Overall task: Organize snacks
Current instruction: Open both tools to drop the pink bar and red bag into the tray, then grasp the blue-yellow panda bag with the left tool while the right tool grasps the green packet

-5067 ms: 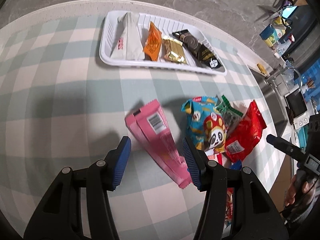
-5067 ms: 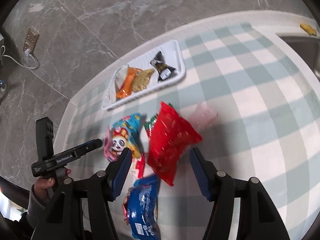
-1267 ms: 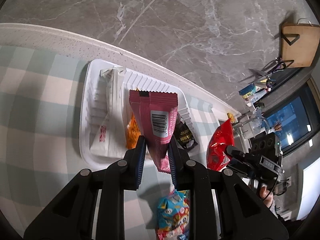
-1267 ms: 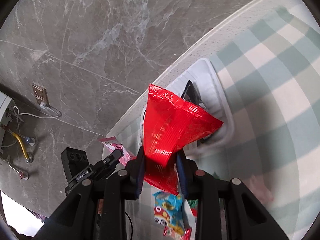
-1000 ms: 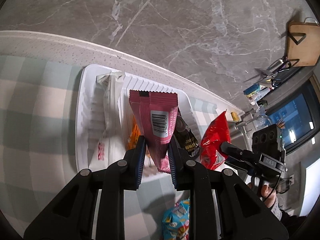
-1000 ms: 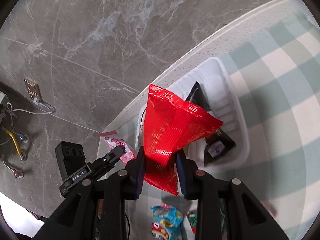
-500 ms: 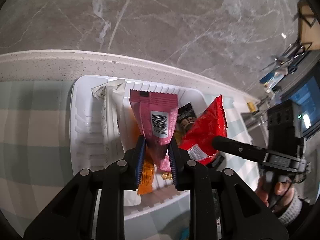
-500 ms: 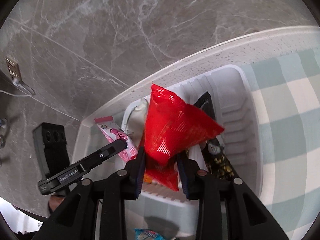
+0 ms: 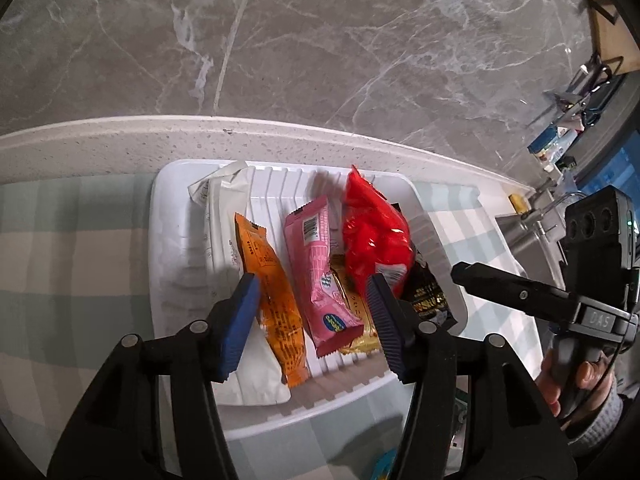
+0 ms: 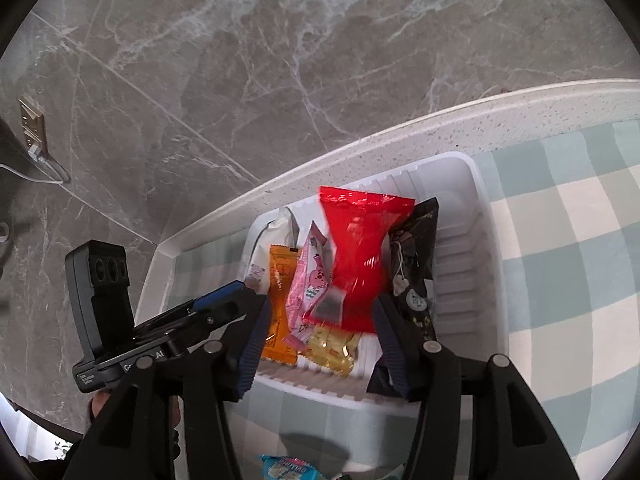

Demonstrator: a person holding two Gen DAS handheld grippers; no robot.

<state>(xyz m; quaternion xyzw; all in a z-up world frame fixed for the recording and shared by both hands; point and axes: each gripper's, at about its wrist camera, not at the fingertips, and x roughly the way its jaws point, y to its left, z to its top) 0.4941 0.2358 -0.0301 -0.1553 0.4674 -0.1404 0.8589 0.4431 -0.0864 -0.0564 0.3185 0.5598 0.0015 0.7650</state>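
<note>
On the checked counter [image 9: 60, 240] by the marble wall, both hand-held grippers, left [image 9: 312, 320] and right [image 10: 318, 344], have just been opening, so lift clear while the pink packet [image 9: 320, 276] and red bag [image 10: 360, 256] settle in the white tray [image 10: 476, 240].

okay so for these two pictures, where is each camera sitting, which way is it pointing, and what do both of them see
Left wrist: sits on the left claw, looks down along its open fingers at the white tray; the right claw and a hand show at right.
Right wrist: sits on the right claw, jaws open, facing down at the tray; the left claw shows at left.
Shared: tray, red packet, pink packet.
</note>
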